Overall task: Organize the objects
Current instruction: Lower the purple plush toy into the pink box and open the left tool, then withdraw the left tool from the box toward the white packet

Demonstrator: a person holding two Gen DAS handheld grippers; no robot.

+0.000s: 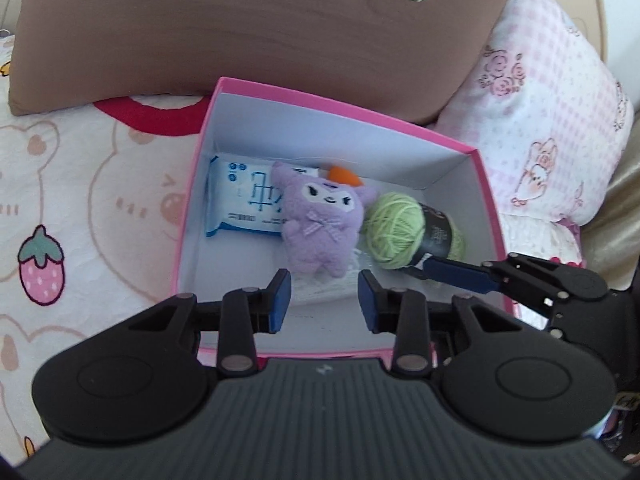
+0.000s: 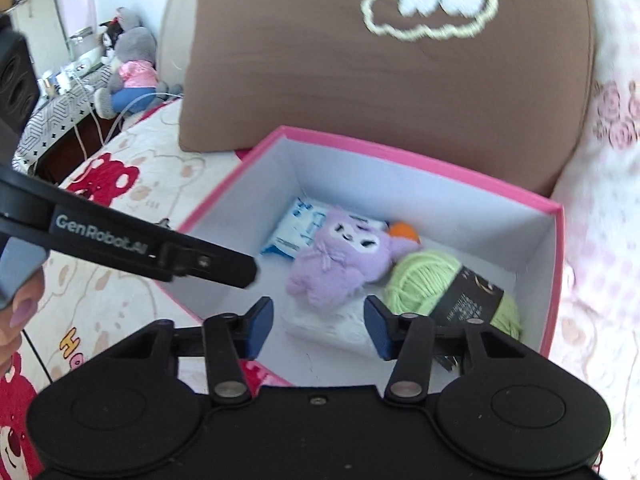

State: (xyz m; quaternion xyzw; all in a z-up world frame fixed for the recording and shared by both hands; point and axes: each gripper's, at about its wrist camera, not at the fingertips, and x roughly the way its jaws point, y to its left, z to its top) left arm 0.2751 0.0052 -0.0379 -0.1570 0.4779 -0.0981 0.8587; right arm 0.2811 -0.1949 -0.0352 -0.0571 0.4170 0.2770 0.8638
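A pink box [image 1: 344, 102] with white inside sits on the bed. It holds a purple plush toy [image 1: 320, 224], a blue-and-white tissue pack [image 1: 240, 200], a green yarn ball [image 1: 396, 228] with a black label, an orange item [image 1: 342, 174] behind the plush, and a white packet [image 1: 320, 286] under it. My left gripper [image 1: 325, 298] is open and empty above the box's near edge. My right gripper [image 2: 319, 328] is open and empty over the box [image 2: 416, 160]; the plush [image 2: 344, 260], the yarn [image 2: 424, 280] and the tissue pack [image 2: 296, 228] lie beyond it.
A brown pillow [image 1: 248, 20] leans behind the box, a pink-and-white pillow [image 1: 548, 120] to its right. The bedsheet [image 1: 80, 200] has bear and strawberry prints. In the right wrist view a bedside table [image 2: 60, 100] with a grey plush doll [image 2: 128, 64] stands at far left.
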